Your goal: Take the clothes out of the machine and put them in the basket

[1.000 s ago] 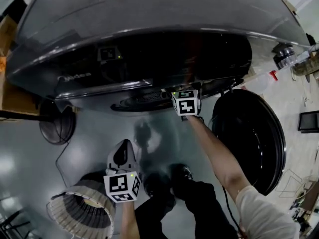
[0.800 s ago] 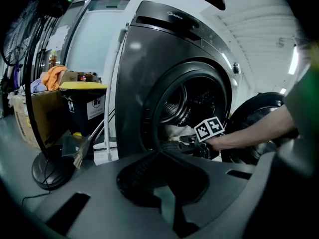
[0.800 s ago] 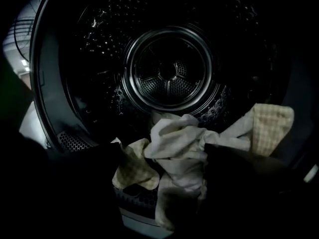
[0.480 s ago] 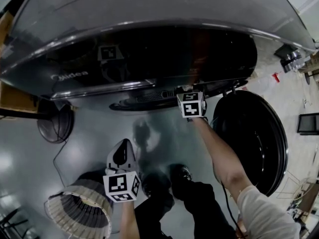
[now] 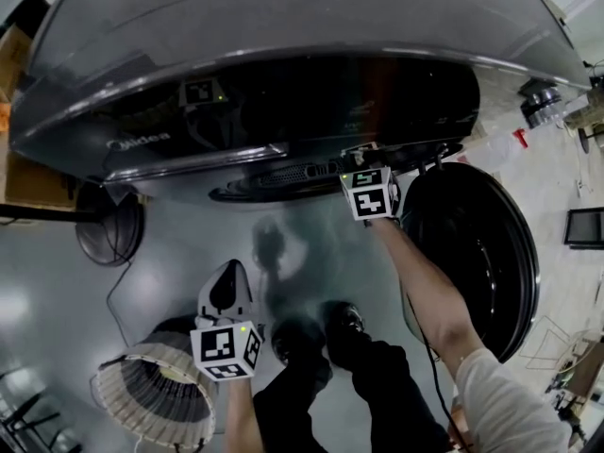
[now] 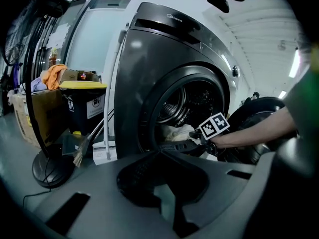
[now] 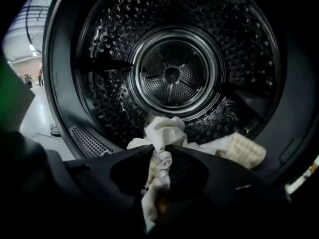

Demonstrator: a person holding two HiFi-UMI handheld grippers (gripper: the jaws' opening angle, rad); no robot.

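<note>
R gripper [image 7: 160,152] just closed, jaws pinching white cloth [image 7: 164,126] low at drum [image 7: 172,73] front; pull back slow so trailing end clears door lip w/o snagging, then over to basket [image 5: 142,399].

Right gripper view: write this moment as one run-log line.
right gripper: jaws just closed on cloth | cloth: in drum | left gripper: shut, beside basket
</note>
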